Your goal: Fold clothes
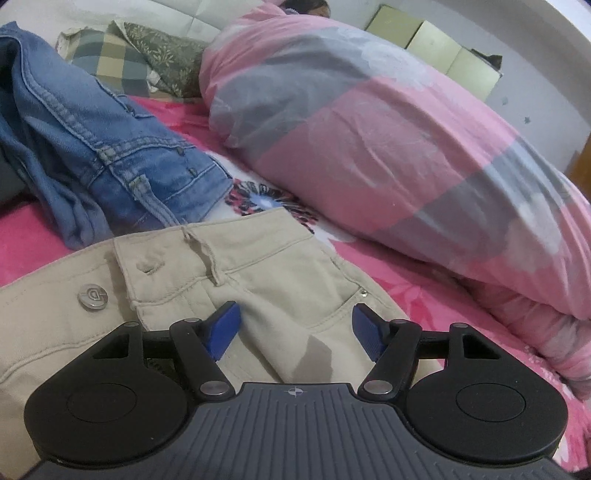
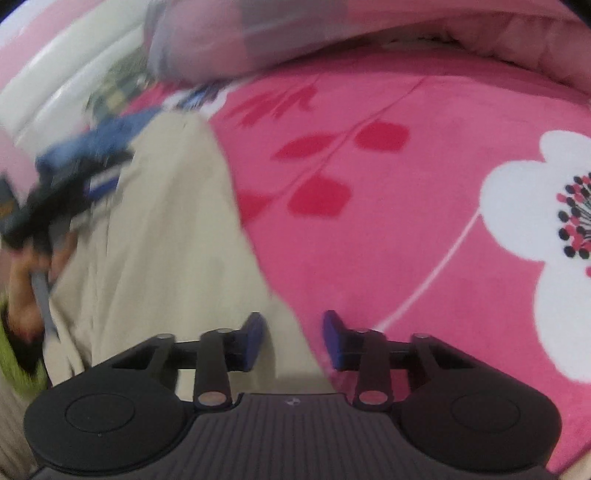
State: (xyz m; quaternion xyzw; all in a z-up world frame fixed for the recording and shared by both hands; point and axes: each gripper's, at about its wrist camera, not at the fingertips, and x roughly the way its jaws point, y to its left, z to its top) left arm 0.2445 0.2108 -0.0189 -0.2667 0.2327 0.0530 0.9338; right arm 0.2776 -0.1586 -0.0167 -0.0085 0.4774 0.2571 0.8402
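Beige trousers (image 1: 236,266) lie flat on the pink floral bed (image 2: 406,221), waistband beside crumpled blue jeans (image 1: 110,147), with the left gripper (image 1: 293,325) and right gripper (image 2: 293,339) over them, fingers apart, holding nothing.

A home bedroom. A bed fills both views, covered with a bright pink floral bedspread (image 2: 406,177). A rolled pink-and-grey duvet (image 1: 369,140) lies across the right, checked and leaf-print pillows (image 1: 125,59) sit at the upper left against a white padded headboard (image 1: 177,18), and a plain wall shows at far right.
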